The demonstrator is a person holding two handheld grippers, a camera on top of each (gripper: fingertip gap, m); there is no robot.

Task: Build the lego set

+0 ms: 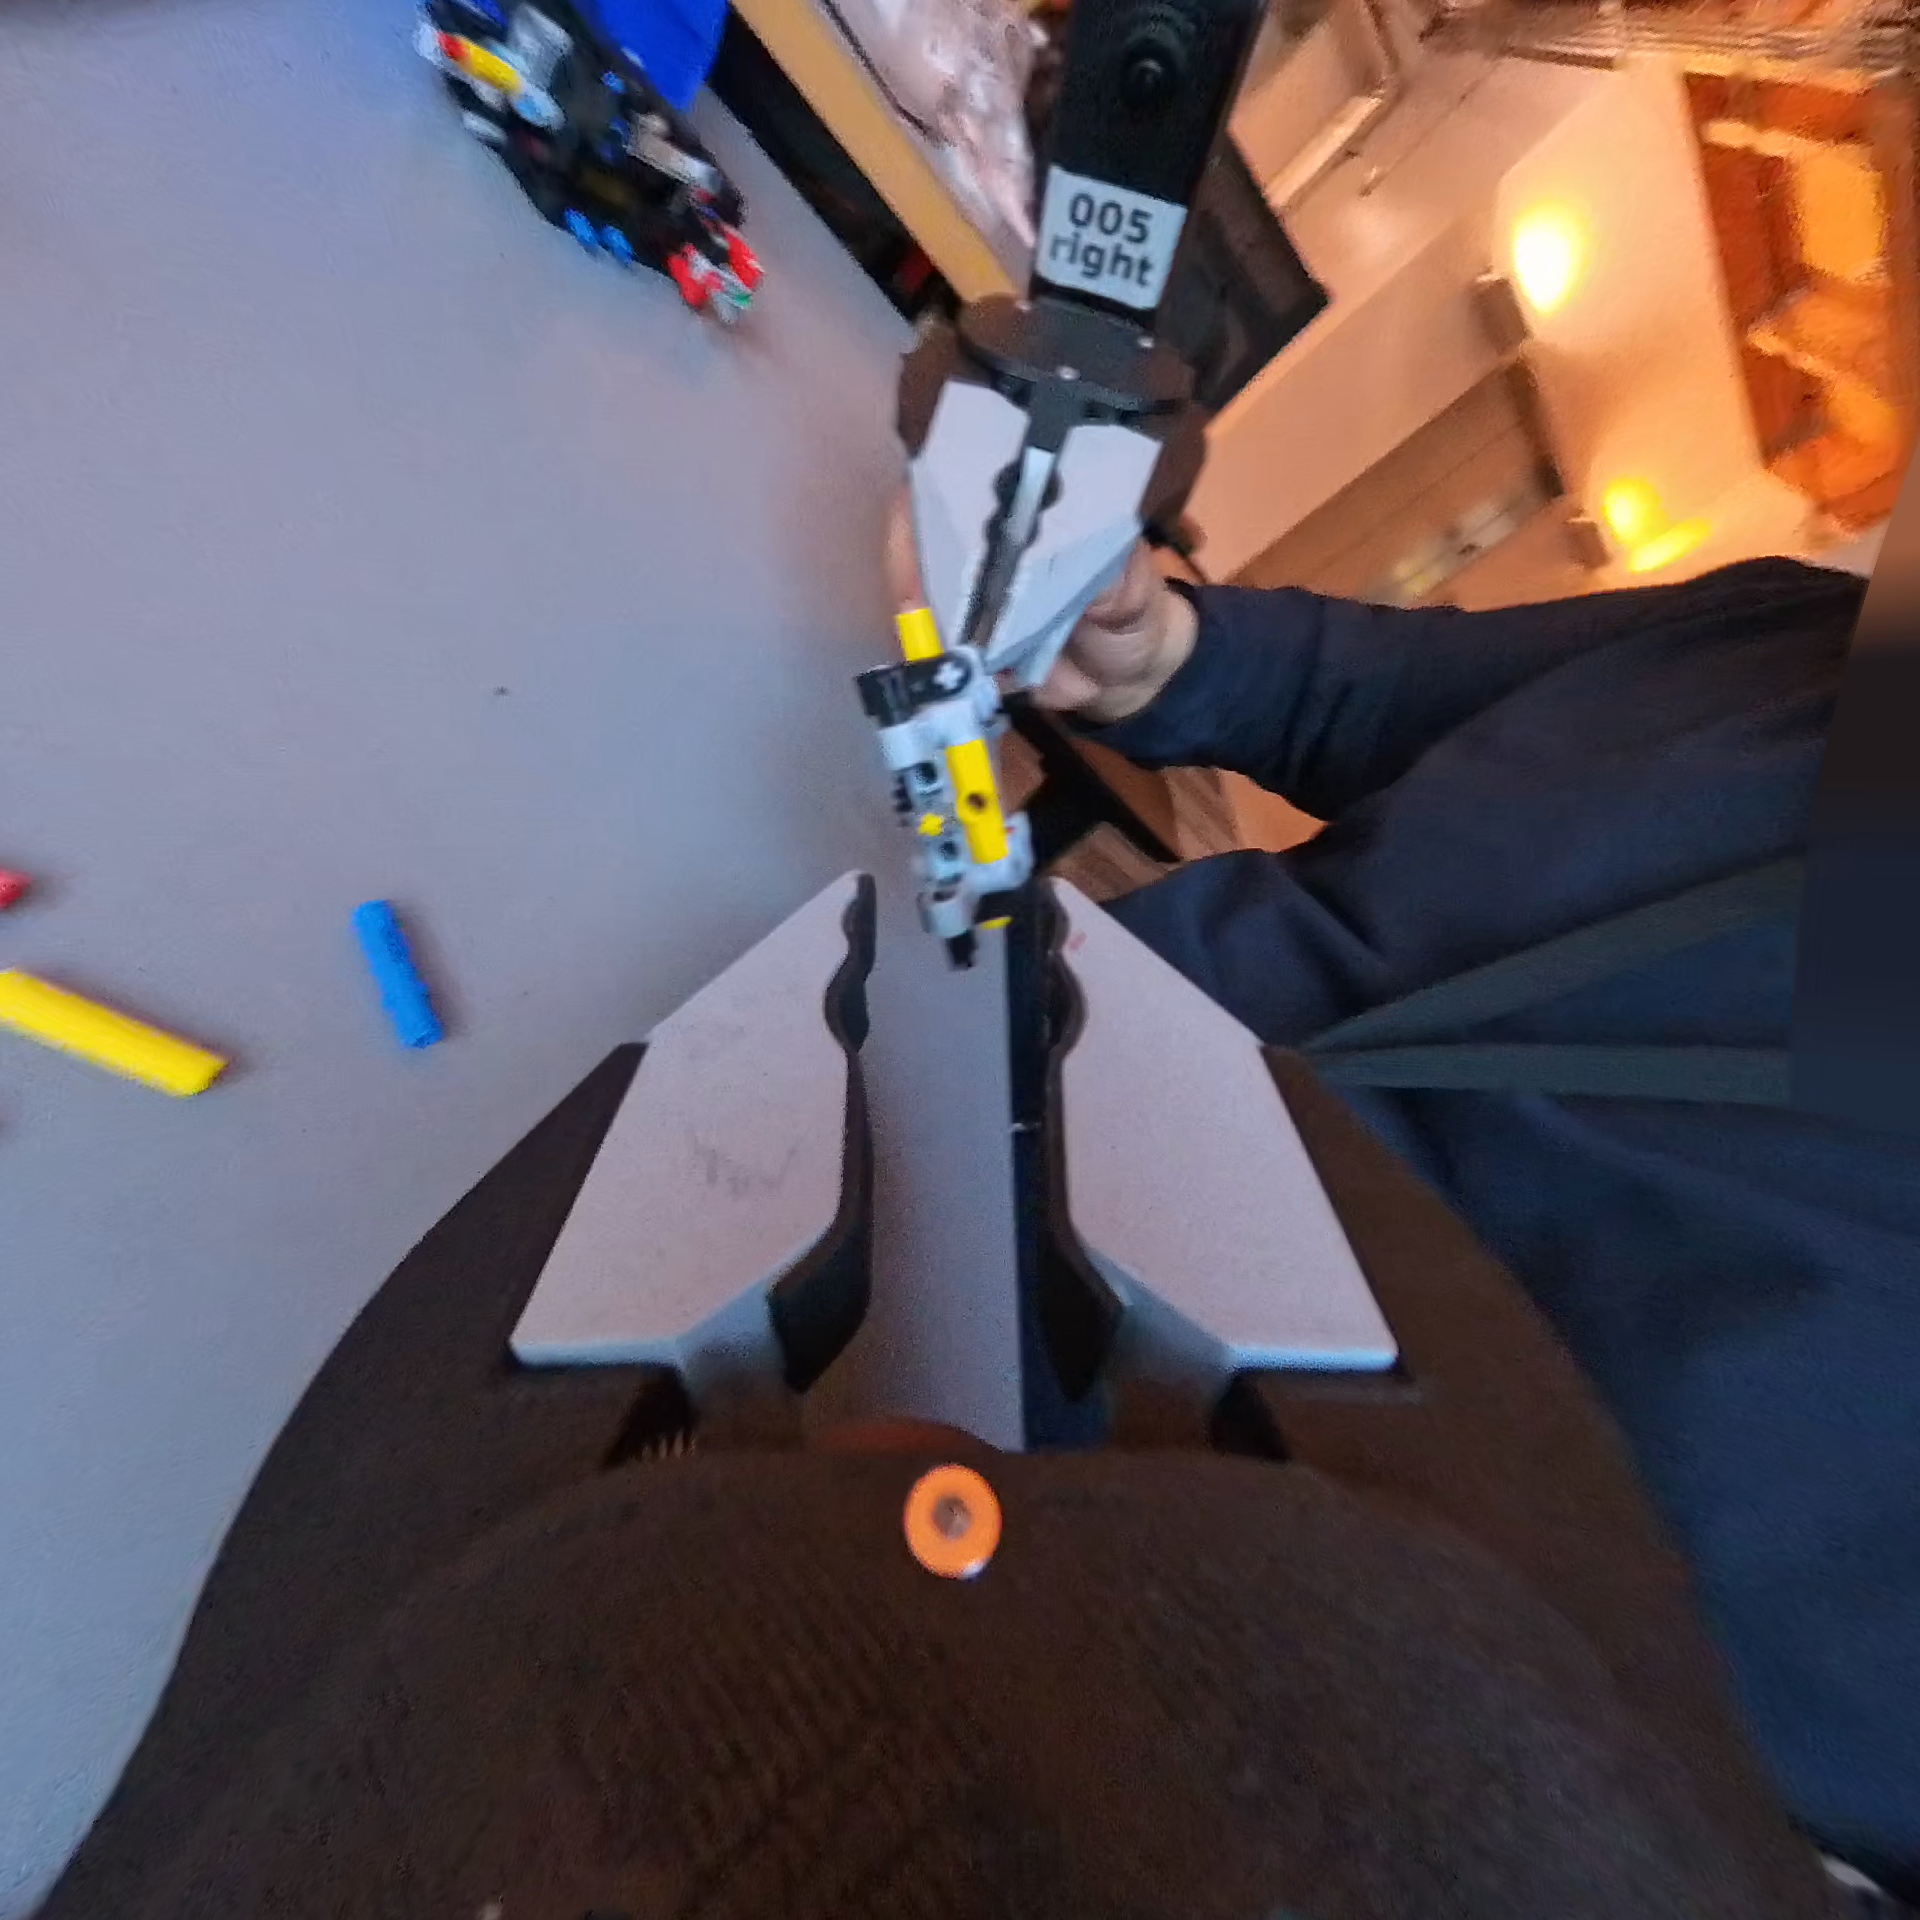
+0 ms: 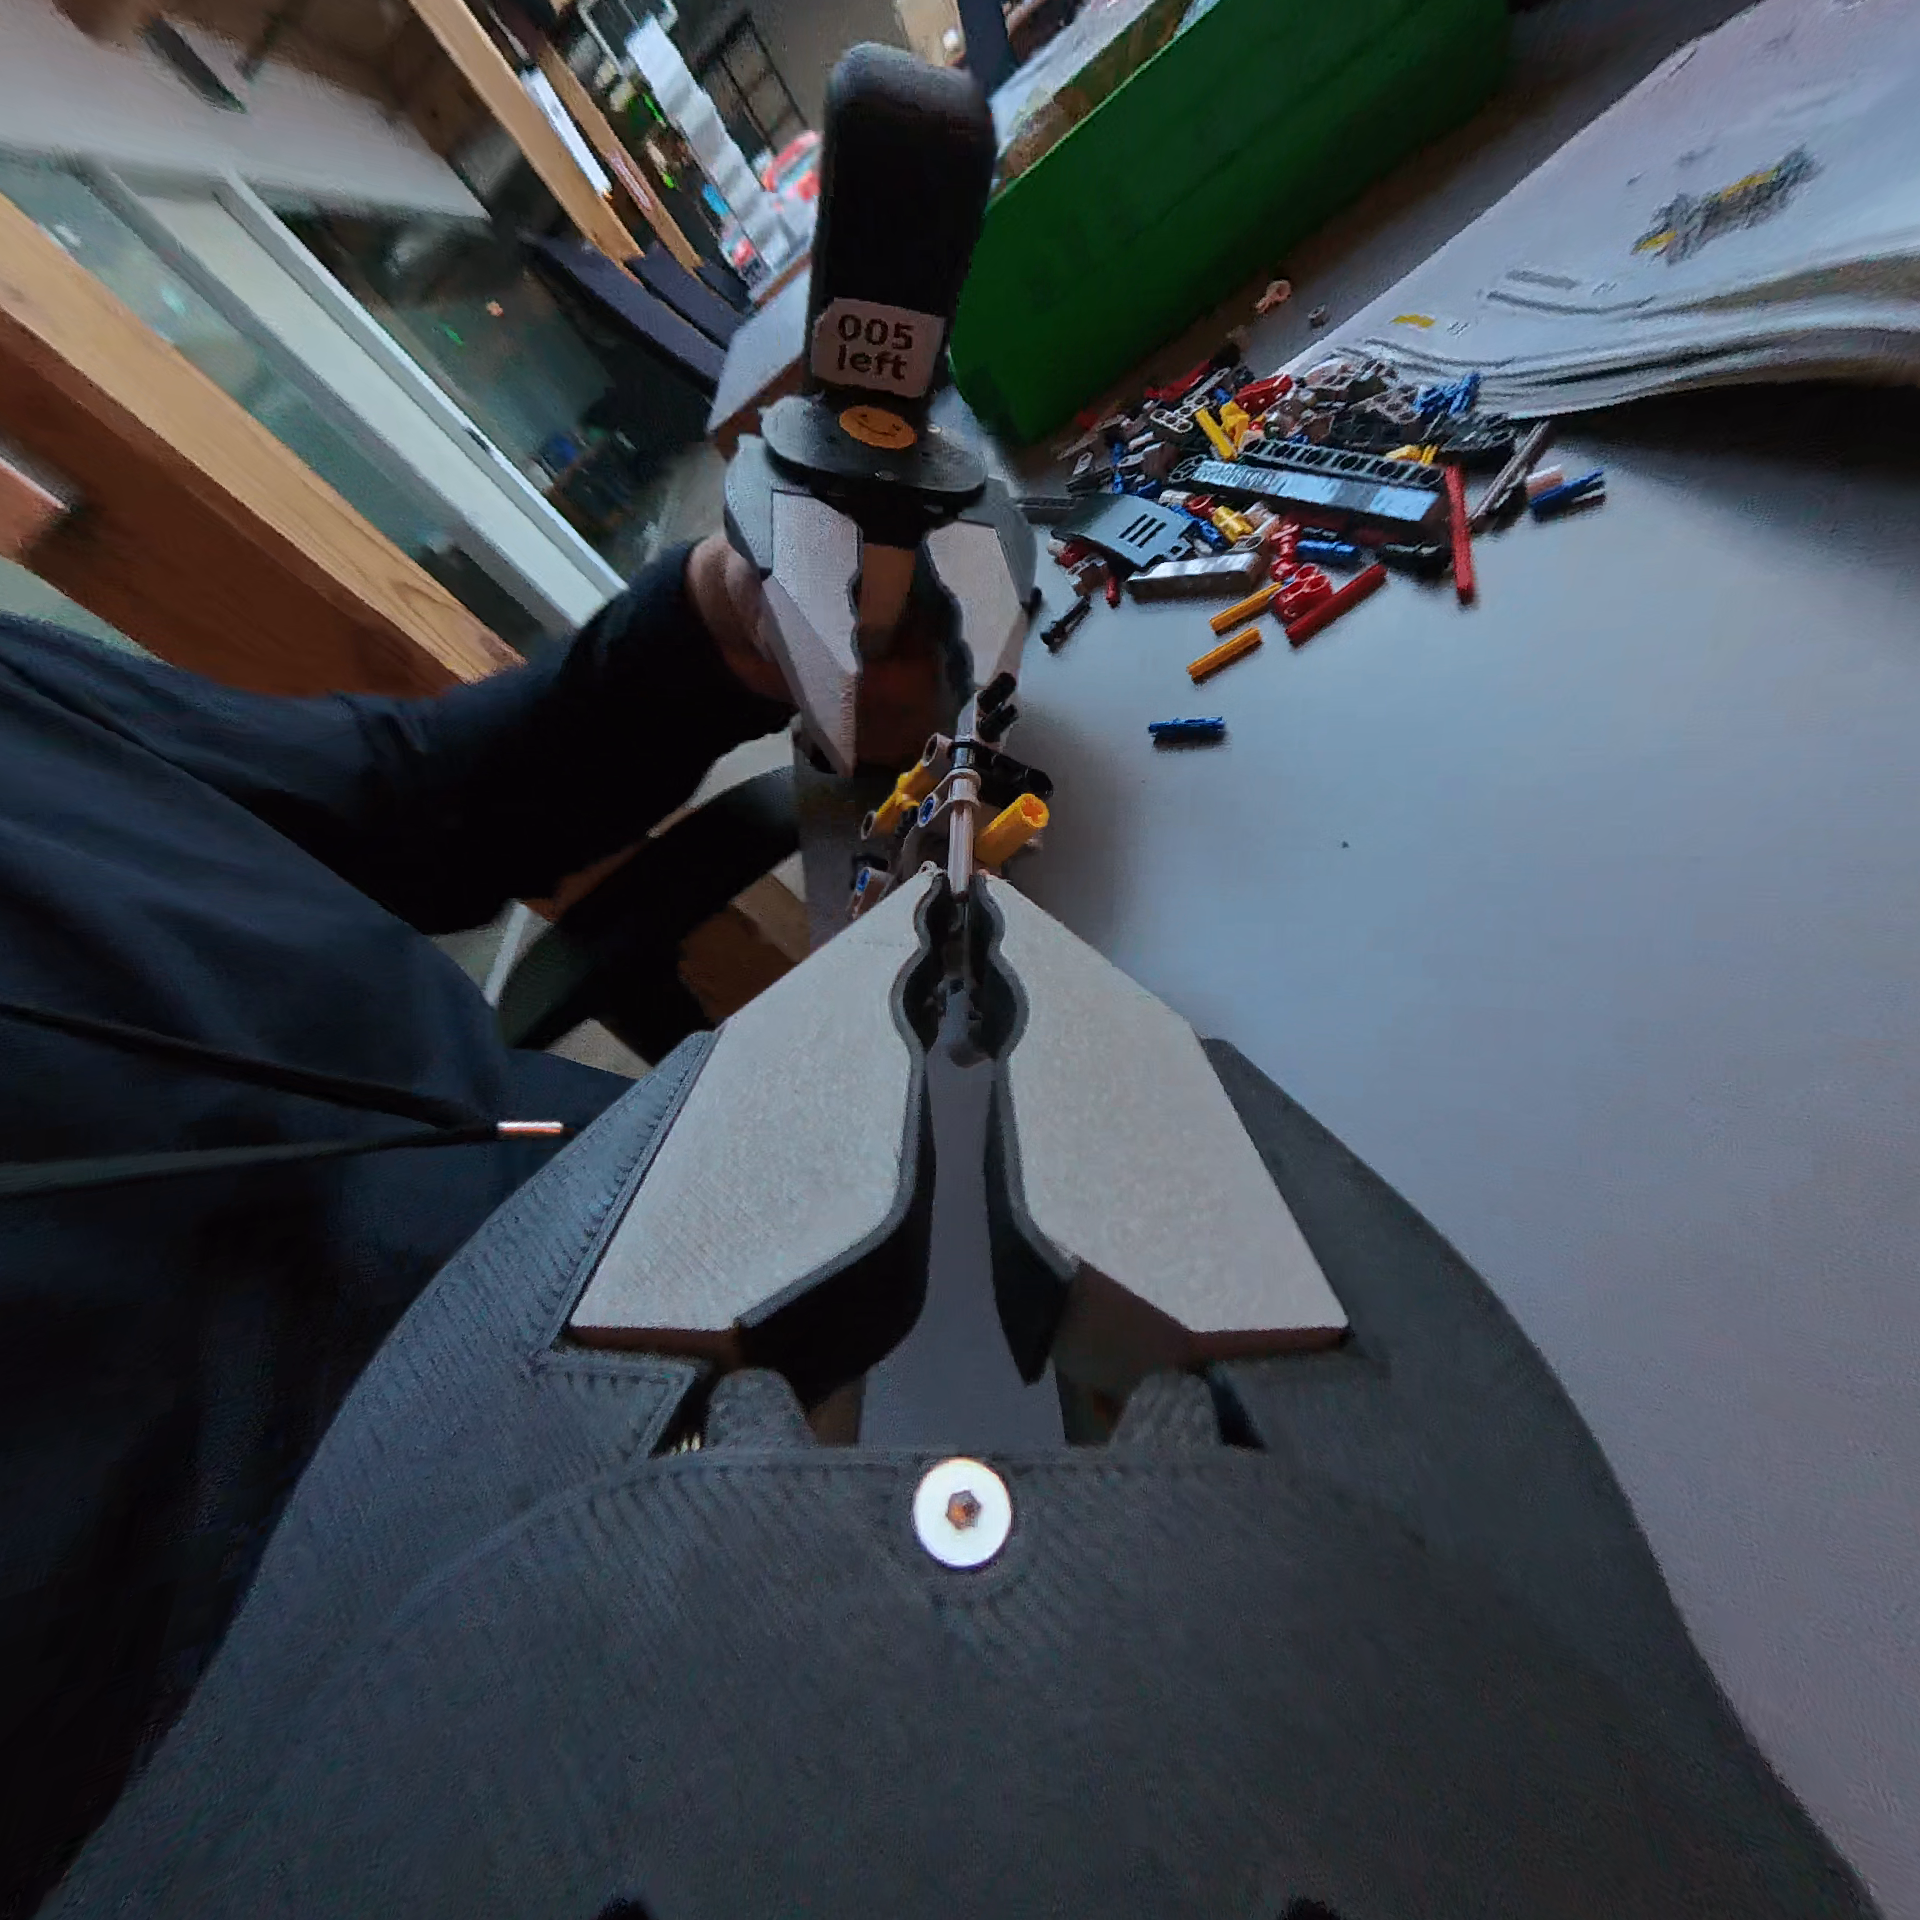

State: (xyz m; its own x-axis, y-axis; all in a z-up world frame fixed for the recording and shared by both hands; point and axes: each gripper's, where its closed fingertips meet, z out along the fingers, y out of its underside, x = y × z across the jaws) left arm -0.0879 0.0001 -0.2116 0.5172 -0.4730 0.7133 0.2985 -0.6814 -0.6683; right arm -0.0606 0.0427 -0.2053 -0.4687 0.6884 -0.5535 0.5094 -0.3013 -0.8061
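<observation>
Where grey table [image 1: 312,571] ends, right tongs [image 2: 961,883] clamp brick assembly [image 1: 951,790]

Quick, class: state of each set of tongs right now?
Left tongs: open, the toy brick assembly's tip between them, not gripped.
Right tongs: closed on the toy brick assembly.

We see from two wrist cameras, each sitting close behind its own fingers, looking forward along them over the grey table [image 1: 312,520]. They face one another: each view shows the opposite gripper, and both share the small brick assembly [image 1: 945,790] between them.
</observation>
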